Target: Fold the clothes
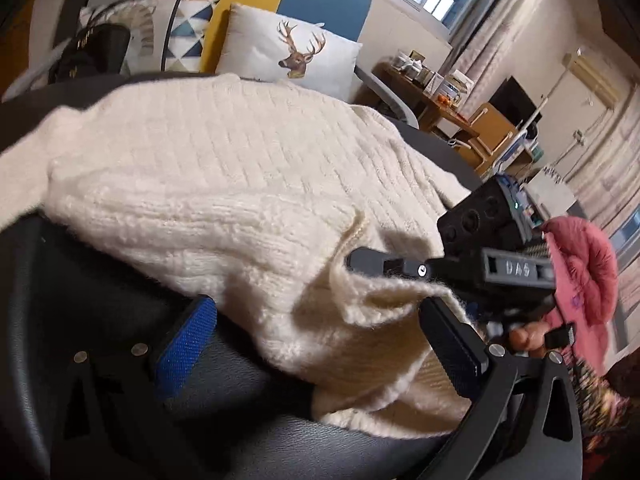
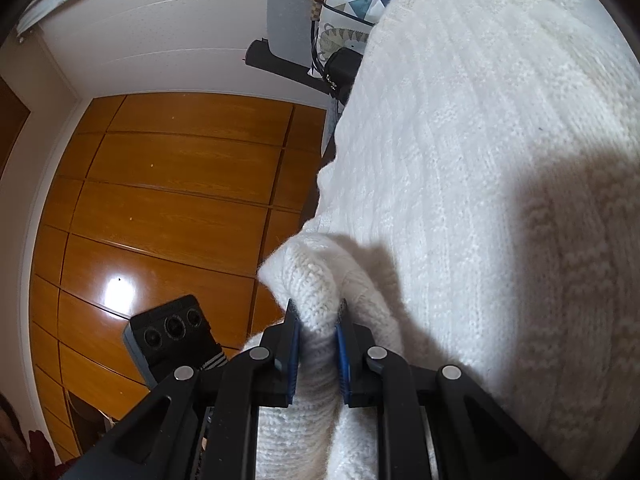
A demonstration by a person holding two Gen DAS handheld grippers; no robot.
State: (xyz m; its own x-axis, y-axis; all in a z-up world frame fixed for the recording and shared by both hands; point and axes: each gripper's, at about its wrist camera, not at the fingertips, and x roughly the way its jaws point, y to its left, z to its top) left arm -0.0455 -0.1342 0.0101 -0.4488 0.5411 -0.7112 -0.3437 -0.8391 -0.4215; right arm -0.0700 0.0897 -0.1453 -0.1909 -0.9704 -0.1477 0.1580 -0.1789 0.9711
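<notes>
A cream knitted sweater [image 1: 224, 168] lies spread over a dark padded seat [image 1: 100, 280]. My left gripper [image 1: 320, 340] is open wide, and a bunched edge of the sweater lies between its blue pad [image 1: 184, 344] and its black finger without being pinched. My right gripper [image 1: 356, 264] comes in from the right and holds the sweater's edge. In the right wrist view the right gripper [image 2: 318, 320] is shut on a thick fold of the sweater [image 2: 460, 160], which fills the right half. The left gripper's body [image 2: 172, 328] shows at lower left.
A deer cushion [image 1: 296, 52], a triangle-pattern cushion [image 1: 188, 32] and a black bag [image 1: 92, 52] stand behind the sweater. A wooden table [image 1: 432, 96] with small items is at the back right. A hand in a pink sleeve [image 1: 580, 272] holds the right gripper. Wooden floor [image 2: 160, 200] lies beside the seat.
</notes>
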